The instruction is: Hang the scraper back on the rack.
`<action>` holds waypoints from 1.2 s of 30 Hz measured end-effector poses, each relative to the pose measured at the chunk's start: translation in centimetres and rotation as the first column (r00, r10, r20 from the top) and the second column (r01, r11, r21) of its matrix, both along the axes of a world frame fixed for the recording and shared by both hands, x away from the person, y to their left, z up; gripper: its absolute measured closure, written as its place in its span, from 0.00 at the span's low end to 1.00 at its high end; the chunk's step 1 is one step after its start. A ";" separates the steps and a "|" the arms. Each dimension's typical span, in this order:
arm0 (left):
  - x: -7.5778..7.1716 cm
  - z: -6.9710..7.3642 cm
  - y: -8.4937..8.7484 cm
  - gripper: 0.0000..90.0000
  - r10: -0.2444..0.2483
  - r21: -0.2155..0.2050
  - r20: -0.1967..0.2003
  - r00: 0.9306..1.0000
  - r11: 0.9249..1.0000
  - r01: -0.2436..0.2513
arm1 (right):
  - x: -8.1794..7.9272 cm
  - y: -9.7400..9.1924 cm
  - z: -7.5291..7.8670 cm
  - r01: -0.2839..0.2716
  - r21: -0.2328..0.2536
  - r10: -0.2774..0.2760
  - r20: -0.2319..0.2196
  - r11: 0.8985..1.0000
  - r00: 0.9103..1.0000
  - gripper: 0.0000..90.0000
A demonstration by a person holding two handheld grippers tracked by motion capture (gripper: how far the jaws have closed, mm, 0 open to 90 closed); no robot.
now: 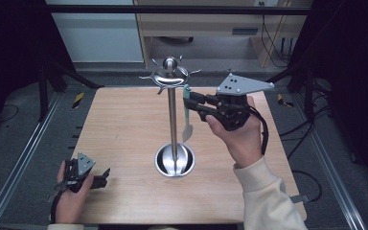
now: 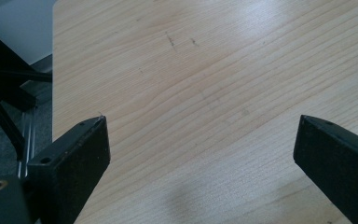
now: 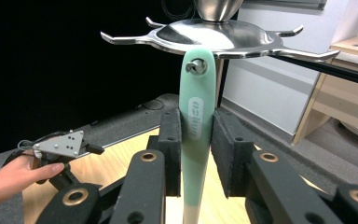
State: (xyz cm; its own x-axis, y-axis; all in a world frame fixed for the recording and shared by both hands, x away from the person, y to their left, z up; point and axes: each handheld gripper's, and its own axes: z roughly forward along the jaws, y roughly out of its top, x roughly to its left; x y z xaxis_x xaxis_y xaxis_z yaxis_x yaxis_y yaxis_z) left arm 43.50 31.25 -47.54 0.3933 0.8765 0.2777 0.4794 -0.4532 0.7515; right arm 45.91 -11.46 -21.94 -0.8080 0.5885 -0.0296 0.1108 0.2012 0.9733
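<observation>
- High view gives us a wooden table (image 1: 124,143) with a tall steel rack (image 1: 173,115) standing near its middle: a round base, a thin upright pole, and a crown of curved hooks under a ball knob at the top.
- We see the right gripper (image 1: 188,102) raised beside the upper pole, held in the person's right hand (image 1: 237,136), with the grey three-cornered plate on top and the cable looping down past the wrist.
- From the right gripper view we find the jaws pressed against both sides of a mint-green utensil handle (image 3: 196,121); the right gripper (image 3: 196,154) has hold of it.
- We note the handle's hole sits over a hook tip (image 3: 195,66) of the steel rack (image 3: 214,35), so the utensil hangs upright just under the crown.
- In the high view the utensil (image 1: 187,115) hangs just beside the pole, its pale lower end above the base and clear of the table.
- We see the left gripper (image 1: 106,173) low at the near left corner of the table, in the person's left hand (image 1: 69,199), well apart from the rack.
- From the left gripper view we find its jaws spread wide, the left gripper (image 2: 200,135) holding nothing, with bare wood grain of the table (image 2: 205,70) between them.
- We also spot the left gripper (image 3: 93,149) far off in the right gripper view.
</observation>
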 end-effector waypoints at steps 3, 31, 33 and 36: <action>0.0 0.0 0.0 0.04 0.003 -0.002 0.001 1.000 1.000 -0.003 | 0.0 0.0 -0.1 -0.001 0.003 0.001 0.001 1.000 1.000 0.82; -0.2 0.3 -0.4 0.04 -0.016 0.009 0.005 1.000 1.000 0.015 | -2.1 -3.8 -2.3 0.296 -0.057 -0.294 0.027 0.954 0.955 0.19; -0.2 0.2 -0.4 0.04 -0.016 0.009 0.007 1.000 1.000 0.016 | -1.9 -4.2 -2.7 0.302 -0.079 -0.300 0.030 0.950 0.953 0.14; -0.3 0.2 -0.5 0.04 -0.019 0.013 0.003 1.000 1.000 0.018 | -1.9 -4.8 -3.4 0.314 -0.091 -0.313 0.022 0.945 0.949 0.10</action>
